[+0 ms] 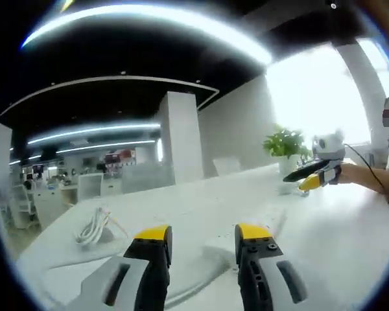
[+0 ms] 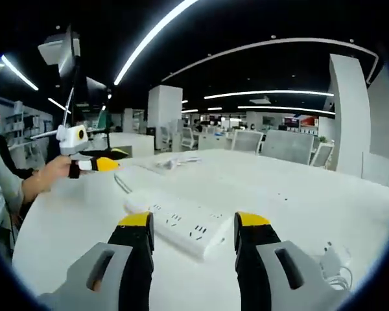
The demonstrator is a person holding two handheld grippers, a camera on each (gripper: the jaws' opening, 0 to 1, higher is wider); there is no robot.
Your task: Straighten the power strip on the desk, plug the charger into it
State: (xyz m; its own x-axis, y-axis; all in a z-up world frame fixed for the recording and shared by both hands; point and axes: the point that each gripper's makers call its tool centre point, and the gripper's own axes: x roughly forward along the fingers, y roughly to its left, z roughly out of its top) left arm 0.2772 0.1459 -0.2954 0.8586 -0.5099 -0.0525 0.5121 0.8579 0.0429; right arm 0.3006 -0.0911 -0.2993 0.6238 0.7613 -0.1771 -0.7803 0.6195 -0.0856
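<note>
White power strip [image 2: 181, 223] lies flat on the white worktop [image 2: 298, 194], set at a slant in the right gripper view, one end toward upper left, other end low near centre. Its near end sits just beyond and between the right gripper [image 2: 193, 223] fingers, closer to the left finger tip [image 2: 137, 223]; not touched as far as can be told. Right fingers spread, nothing between them but the strip's end behind. Strip cord [image 2: 121, 183] runs off from the far end toward upper left. White charger with coiled cable [image 2: 334, 262] lies on the worktop at lower right, to the right of the right finger [image 2: 253, 227], well apart from the strip. Another loose white cable bundle [image 2: 172, 162] farther back on the worktop.

Left gripper view: left gripper [image 1: 203, 236] fingers spread, empty, hovering low over the worktop [image 1: 201, 194]. Pale strip shape [image 1: 246, 236] lies under and beyond the finger tips, washed out, hard to tell outline. Coiled white cable [image 1: 94, 227] on the worktop left of the left finger. Right gripper [image 1: 318, 175] enters at the right, held by a person's hand [image 1: 360, 176]. Potted plant [image 1: 285, 146] at the far worktop edge.

In the right gripper view the left gripper [image 2: 94, 164] shows at left, held by a hand [image 2: 52, 172]. Office chairs [image 2: 285, 146] and desks behind.
</note>
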